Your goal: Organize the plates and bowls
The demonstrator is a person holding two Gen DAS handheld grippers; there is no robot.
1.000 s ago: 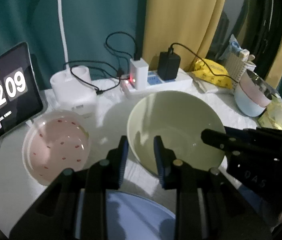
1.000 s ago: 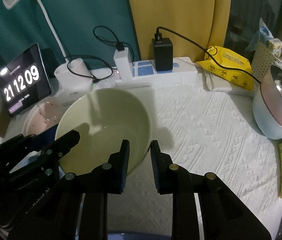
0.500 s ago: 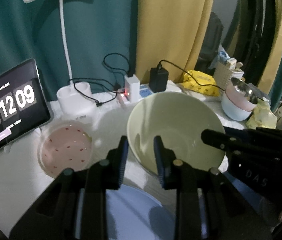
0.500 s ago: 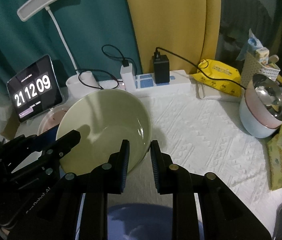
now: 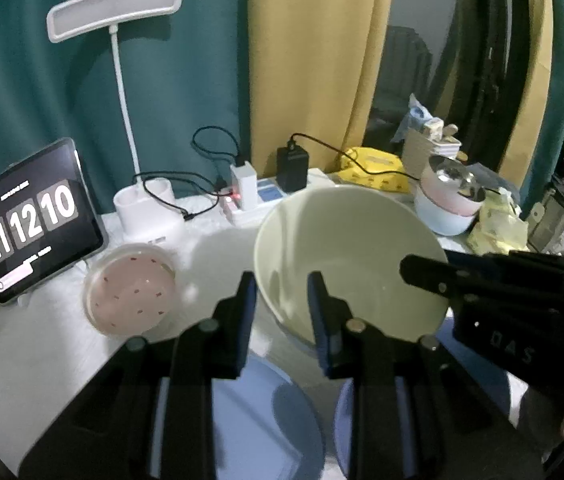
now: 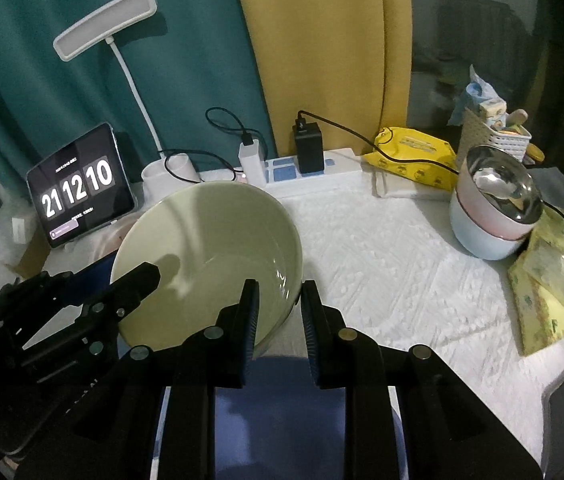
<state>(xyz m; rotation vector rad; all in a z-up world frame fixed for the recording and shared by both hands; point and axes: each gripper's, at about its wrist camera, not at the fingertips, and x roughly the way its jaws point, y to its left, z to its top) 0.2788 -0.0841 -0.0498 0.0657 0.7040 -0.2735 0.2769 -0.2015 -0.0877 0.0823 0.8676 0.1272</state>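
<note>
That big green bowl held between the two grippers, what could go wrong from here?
The green bowl hangs only by thin rim pinches from the left gripper and right gripper; it might slip and drop onto the blue plate below. Swinging it could also knock the pink bowl.

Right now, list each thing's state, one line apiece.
Green bowl: lifted, tilted, gripped at both rims.
Left gripper: shut on bowl rim.
Right gripper: shut on bowl rim.
Pink bowl: upright on table.
Stacked bowls: nested, spoon inside.
Tablet: on, showing clock.
</note>
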